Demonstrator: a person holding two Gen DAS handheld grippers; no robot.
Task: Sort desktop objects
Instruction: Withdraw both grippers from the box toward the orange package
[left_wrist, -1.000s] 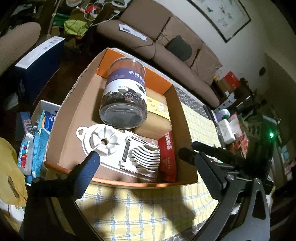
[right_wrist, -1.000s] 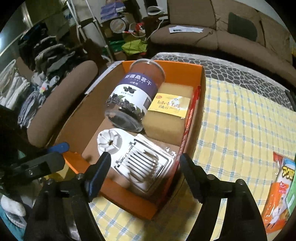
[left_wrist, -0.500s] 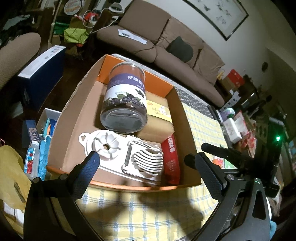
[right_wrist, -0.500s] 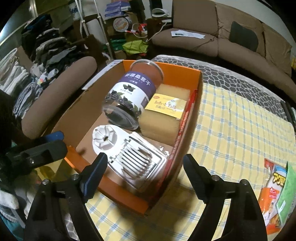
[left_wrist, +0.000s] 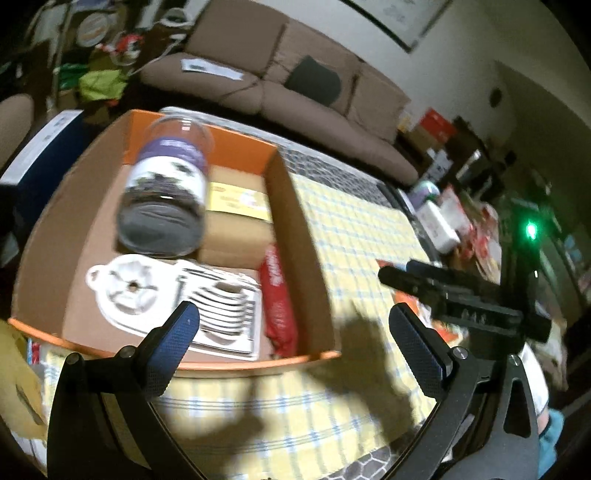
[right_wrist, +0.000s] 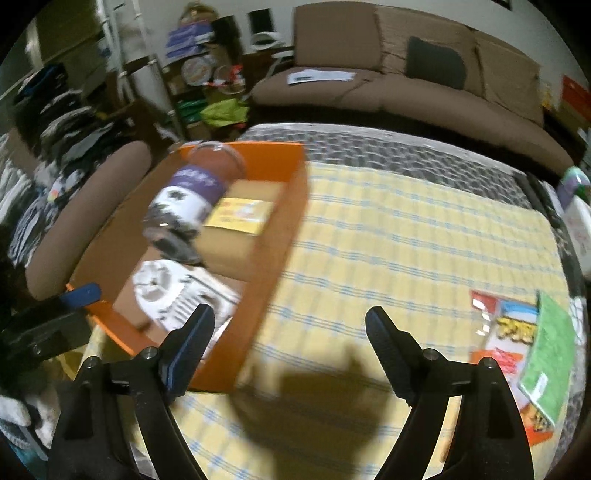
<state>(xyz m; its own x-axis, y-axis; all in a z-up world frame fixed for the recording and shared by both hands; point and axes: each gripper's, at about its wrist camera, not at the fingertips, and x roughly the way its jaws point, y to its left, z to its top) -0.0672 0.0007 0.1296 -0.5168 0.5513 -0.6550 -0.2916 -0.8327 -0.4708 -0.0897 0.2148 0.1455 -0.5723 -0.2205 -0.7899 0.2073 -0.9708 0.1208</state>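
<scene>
A long brown sofa runs along the far pale wall, a dark cushion on its seat back and a sheet of paper lying on the seat. A framed picture hangs above it. The worktop wears a yellow checked cloth over a grey patterned mat. A padded brown chair stands at its left, with clothes heaped behind. Cluttered shelves fill the corner; harsh light throws hard shadows on the cloth.
</scene>
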